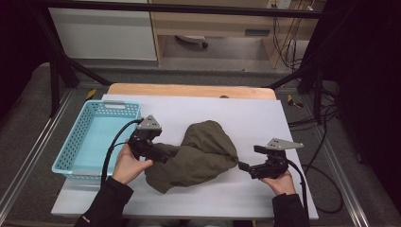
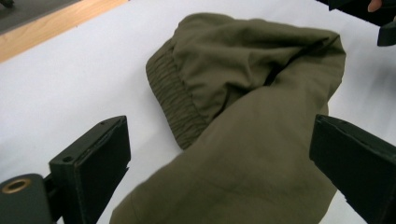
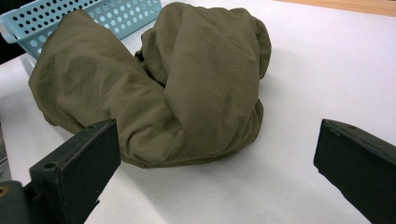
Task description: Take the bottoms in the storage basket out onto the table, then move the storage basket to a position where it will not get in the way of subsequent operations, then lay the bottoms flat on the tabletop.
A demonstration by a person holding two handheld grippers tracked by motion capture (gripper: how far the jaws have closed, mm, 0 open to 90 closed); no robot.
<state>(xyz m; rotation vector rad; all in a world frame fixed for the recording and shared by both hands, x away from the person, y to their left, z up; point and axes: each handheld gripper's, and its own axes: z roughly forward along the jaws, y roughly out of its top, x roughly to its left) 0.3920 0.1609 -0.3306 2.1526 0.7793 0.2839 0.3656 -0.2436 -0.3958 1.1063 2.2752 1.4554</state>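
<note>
The olive garment (image 1: 198, 153) lies crumpled just right of the blue basket (image 1: 75, 146), on the white sheet covering the desk (image 1: 246, 113). It looks light, limp and matte, a thin woven cloth that will sag and trail when lifted. A ribbed elastic band (image 2: 175, 100) offers the firmest hold. The left claw (image 2: 219, 163), beside the basket, straddles a fold with jaws spread wide and pads clear of the cloth. The right claw (image 3: 215, 172), on the garment's far side from the basket, is released and empty.
</note>
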